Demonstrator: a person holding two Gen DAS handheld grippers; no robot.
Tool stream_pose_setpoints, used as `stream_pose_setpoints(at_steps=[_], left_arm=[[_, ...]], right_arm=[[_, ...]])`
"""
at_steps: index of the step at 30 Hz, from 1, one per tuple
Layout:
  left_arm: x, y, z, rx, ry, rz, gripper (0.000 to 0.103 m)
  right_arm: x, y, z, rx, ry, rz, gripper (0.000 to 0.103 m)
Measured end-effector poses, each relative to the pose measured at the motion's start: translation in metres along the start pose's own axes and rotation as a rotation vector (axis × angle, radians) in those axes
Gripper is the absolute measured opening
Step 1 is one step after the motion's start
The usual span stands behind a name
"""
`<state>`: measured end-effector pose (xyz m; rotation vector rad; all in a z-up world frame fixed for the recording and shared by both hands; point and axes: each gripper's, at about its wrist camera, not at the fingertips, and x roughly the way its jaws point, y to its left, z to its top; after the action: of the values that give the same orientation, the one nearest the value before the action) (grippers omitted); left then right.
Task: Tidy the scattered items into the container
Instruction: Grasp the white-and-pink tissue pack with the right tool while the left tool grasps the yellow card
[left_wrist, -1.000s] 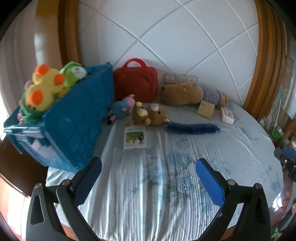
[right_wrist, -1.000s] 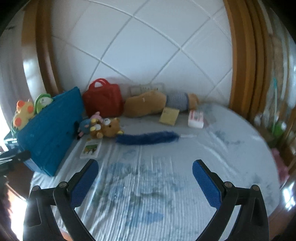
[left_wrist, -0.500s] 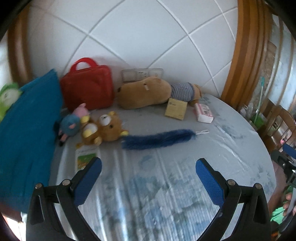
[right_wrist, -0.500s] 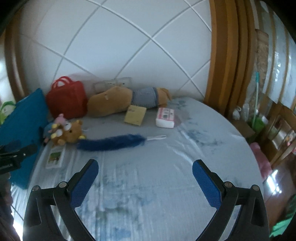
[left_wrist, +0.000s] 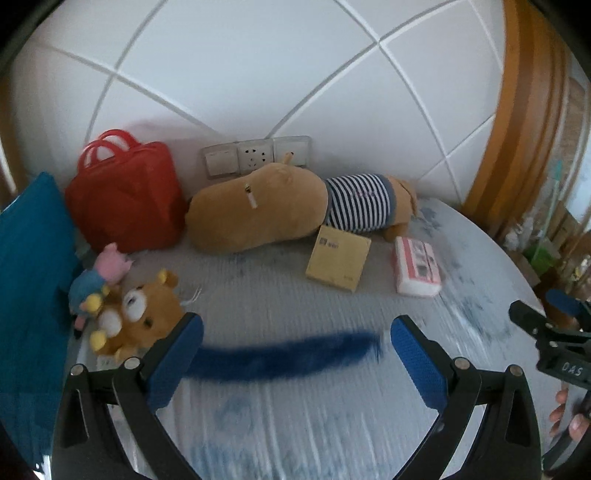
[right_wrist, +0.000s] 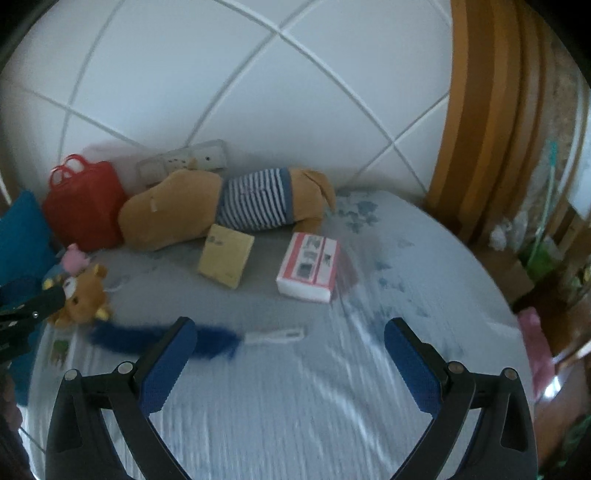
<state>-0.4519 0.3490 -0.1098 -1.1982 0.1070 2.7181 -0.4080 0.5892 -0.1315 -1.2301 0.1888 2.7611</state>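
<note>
Hovering over the counter (left_wrist: 332, 424), the left gripper (left_wrist: 293, 345) and right gripper (right_wrist: 286, 345) both hold jaws wide and empty above the blue duster (left_wrist: 280, 356).

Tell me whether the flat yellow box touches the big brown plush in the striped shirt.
Touching. In the left wrist view the flat yellow box has its top edge tucked against the striped belly of the big brown plush, with no gap between them.

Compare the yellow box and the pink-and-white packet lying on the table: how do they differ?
The yellow box is plain with one small mark; the pink-and-white packet bears printed panels. The box leans against the striped plush; the packet lies flat, apart from it. Both are rectangular and ungripped.
</note>
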Motion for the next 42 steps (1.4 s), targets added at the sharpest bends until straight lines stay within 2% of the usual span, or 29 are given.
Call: stream_pose_setpoints(at_steps=[4,11,20,22,25,28,35,36,37,39,41,42], left_arm=[[0.049,-0.017,0.025,0.018,0.039,0.031,0.103],[0.123,-0.014,0.035,0.028,0.089,0.060,0.103],[0.209,-0.024,0.041,0.045,0.134,0.047,0.103],[0.220,-0.032,0.041,0.055,0.140,0.041,0.103],[0.237,-0.052,0.038,0.067,0.152,0.033,0.103],[0.254,-0.075,0.035,0.077,0.160,0.042,0.103],[0.298,-0.121,0.028,0.096,0.164,0.163,0.103],[0.303,-0.123,0.027,0.090,0.170,0.168,0.099],[0.308,-0.125,0.026,0.084,0.172,0.171,0.087],[0.312,-0.125,0.026,0.073,0.162,0.183,0.071],[0.309,-0.119,0.026,0.056,0.141,0.164,0.070],[0.305,-0.116,0.025,0.048,0.132,0.145,0.064]], right_arm=[[0.062,-0.016,0.023,0.036,0.046,0.007,0.103],[0.177,-0.012,0.029,0.048,0.146,-0.016,0.103],[0.265,-0.018,0.020,0.032,0.200,-0.088,0.103],[0.275,-0.023,0.017,0.024,0.204,-0.087,0.103],[0.281,-0.037,0.010,0.050,0.208,-0.027,0.103],[0.280,-0.052,0.004,0.061,0.213,0.001,0.094],[0.277,-0.063,0.003,0.022,0.203,0.035,0.094],[0.278,-0.064,0.003,0.016,0.200,0.040,0.094],[0.279,-0.065,0.003,0.012,0.196,0.046,0.094],[0.280,-0.065,0.003,0.000,0.188,0.052,0.094],[0.280,-0.064,0.003,-0.011,0.184,0.060,0.093],[0.281,-0.063,0.003,-0.016,0.182,0.065,0.093]])
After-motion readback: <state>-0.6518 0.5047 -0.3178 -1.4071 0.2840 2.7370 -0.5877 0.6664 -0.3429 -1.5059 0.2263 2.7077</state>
